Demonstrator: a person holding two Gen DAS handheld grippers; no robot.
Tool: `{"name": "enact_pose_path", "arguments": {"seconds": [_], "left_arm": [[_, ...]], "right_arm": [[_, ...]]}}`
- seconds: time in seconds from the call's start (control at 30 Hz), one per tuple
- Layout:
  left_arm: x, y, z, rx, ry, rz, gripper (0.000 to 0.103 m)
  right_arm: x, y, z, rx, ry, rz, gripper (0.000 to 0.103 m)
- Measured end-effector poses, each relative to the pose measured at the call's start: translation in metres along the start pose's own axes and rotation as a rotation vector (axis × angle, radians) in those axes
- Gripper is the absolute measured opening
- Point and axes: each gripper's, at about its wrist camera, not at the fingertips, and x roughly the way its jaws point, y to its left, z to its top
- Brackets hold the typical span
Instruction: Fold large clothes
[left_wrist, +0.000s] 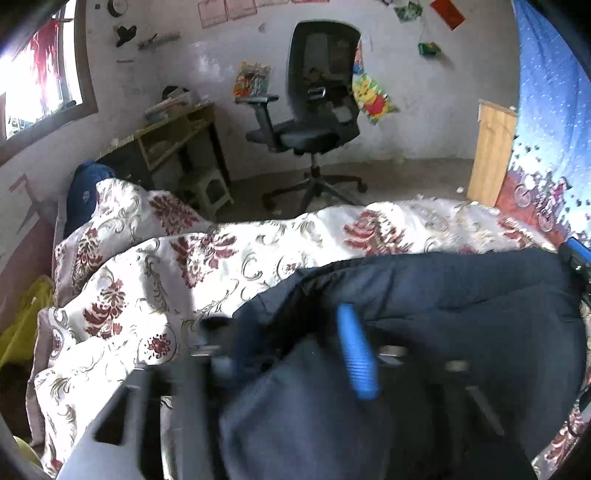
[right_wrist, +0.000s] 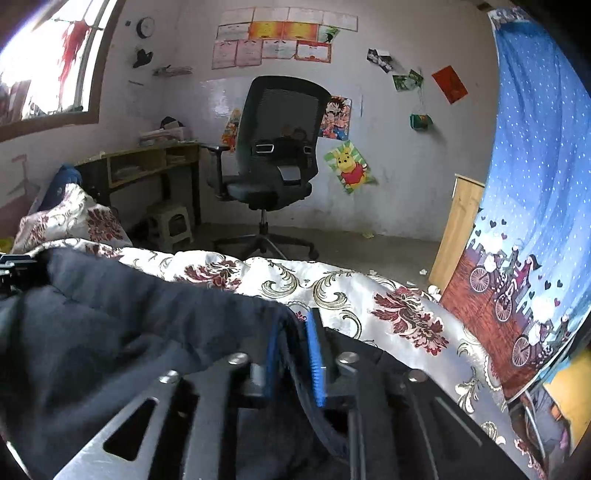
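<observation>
A large dark navy garment (left_wrist: 461, 295) lies spread over the bed's white cover with red flowers (left_wrist: 166, 277). In the left wrist view my left gripper (left_wrist: 291, 325) is low over the garment's near left part. Its jaws stand well apart, a loose fold of the cloth lies between them, and one blue pad (left_wrist: 356, 350) shows bare. In the right wrist view my right gripper (right_wrist: 293, 317) is at the right edge of the garment (right_wrist: 110, 314). Its blue pads (right_wrist: 316, 354) are a little apart, with the garment's hem running slack between them. The floral cover (right_wrist: 369, 295) stretches beyond.
A black office chair (right_wrist: 273, 166) stands on the floor past the bed, with a wooden desk (right_wrist: 147, 162) and a small stool (right_wrist: 171, 225) to its left. A blue patterned curtain (right_wrist: 535, 221) and a wooden board (right_wrist: 458, 229) close off the right. A floral pillow (left_wrist: 122, 214) lies at the far left.
</observation>
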Motion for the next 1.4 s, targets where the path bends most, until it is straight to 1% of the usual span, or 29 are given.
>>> {"name": "enact_pose_path", "arguments": {"seconds": [0.03,0.07,0.1,0.17,0.2,0.27,0.33,0.43,0.47,0.57,0.63,0.7,0.73,0.77,0.83,0.87,0.93,1.0,1.07,1.1,1.17,1.23,1.3,1.4], "left_arm": [[-0.008,-0.001,0.000,-0.002,-0.020,0.007,0.072],[-0.015,0.000,0.001,-0.004,-0.039,0.006,0.075],[-0.019,-0.001,0.001,-0.004,-0.047,-0.006,0.076],[-0.027,0.000,0.002,-0.009,-0.041,-0.027,0.076],[-0.032,0.000,0.002,-0.016,-0.037,-0.035,0.076],[-0.040,0.003,0.000,-0.037,-0.032,-0.054,0.078],[-0.050,0.006,-0.007,-0.062,-0.036,-0.085,0.083],[-0.066,0.010,-0.026,-0.091,-0.053,-0.152,0.087],[-0.070,0.009,-0.034,-0.094,-0.056,-0.169,0.088],[-0.078,0.001,-0.060,-0.093,-0.049,-0.195,0.088],[-0.079,-0.005,-0.079,-0.101,-0.032,-0.199,0.088],[-0.078,-0.011,-0.097,-0.103,-0.003,-0.203,0.088],[-0.078,-0.014,-0.103,-0.103,0.003,-0.202,0.088],[-0.078,-0.018,-0.109,-0.102,0.012,-0.199,0.088],[-0.077,-0.025,-0.119,-0.089,0.025,-0.201,0.088],[-0.076,-0.029,-0.123,-0.073,0.027,-0.199,0.088],[-0.072,-0.040,-0.131,-0.025,0.038,-0.185,0.088],[-0.065,-0.052,-0.136,0.035,0.057,-0.174,0.089],[-0.054,-0.062,-0.141,0.091,0.068,-0.147,0.089],[-0.049,-0.065,-0.140,0.101,0.068,-0.140,0.089],[-0.041,-0.062,-0.142,0.084,0.069,-0.152,0.091],[-0.036,-0.055,-0.138,0.051,0.060,-0.166,0.095],[-0.032,-0.047,-0.134,0.026,0.051,-0.169,0.095],[-0.028,-0.036,-0.126,0.000,0.050,-0.167,0.096]], "right_arm": [[-0.005,-0.001,0.003,0.006,-0.007,0.005,0.034],[-0.010,0.000,0.004,0.015,-0.014,0.012,0.046],[-0.013,0.000,0.006,0.023,-0.020,0.017,0.052],[-0.024,0.000,0.008,0.037,-0.030,0.046,0.070],[-0.026,0.000,0.009,0.038,-0.028,0.056,0.074],[-0.034,0.000,0.008,0.044,-0.022,0.089,0.092],[-0.046,-0.002,0.001,0.060,-0.019,0.123,0.099],[-0.064,-0.004,-0.017,0.086,0.008,0.166,0.101],[-0.069,-0.005,-0.023,0.093,0.019,0.167,0.102],[-0.084,-0.009,-0.048,0.128,0.051,0.171,0.103],[-0.086,-0.009,-0.067,0.144,0.113,0.173,0.103],[-0.089,-0.009,-0.087,0.151,0.139,0.174,0.103],[-0.089,-0.008,-0.095,0.142,0.159,0.183,0.103],[-0.088,-0.005,-0.104,0.102,0.183,0.209,0.103],[-0.087,0.001,-0.113,0.023,0.198,0.203,0.103],[-0.087,0.003,-0.116,0.007,0.198,0.198,0.103],[-0.080,0.008,-0.121,0.010,0.224,0.253,0.103],[-0.073,0.017,-0.123,-0.002,0.250,0.296,0.103],[-0.068,0.027,-0.126,-0.041,0.254,0.289,0.103],[-0.066,0.031,-0.128,-0.065,0.248,0.276,0.103],[-0.062,0.033,-0.132,-0.078,0.233,0.270,0.103],[-0.058,0.029,-0.133,-0.047,0.222,0.278,0.103],[-0.056,0.023,-0.134,-0.011,0.202,0.274,0.103],[-0.056,0.014,-0.133,0.019,0.171,0.240,0.103]]}}
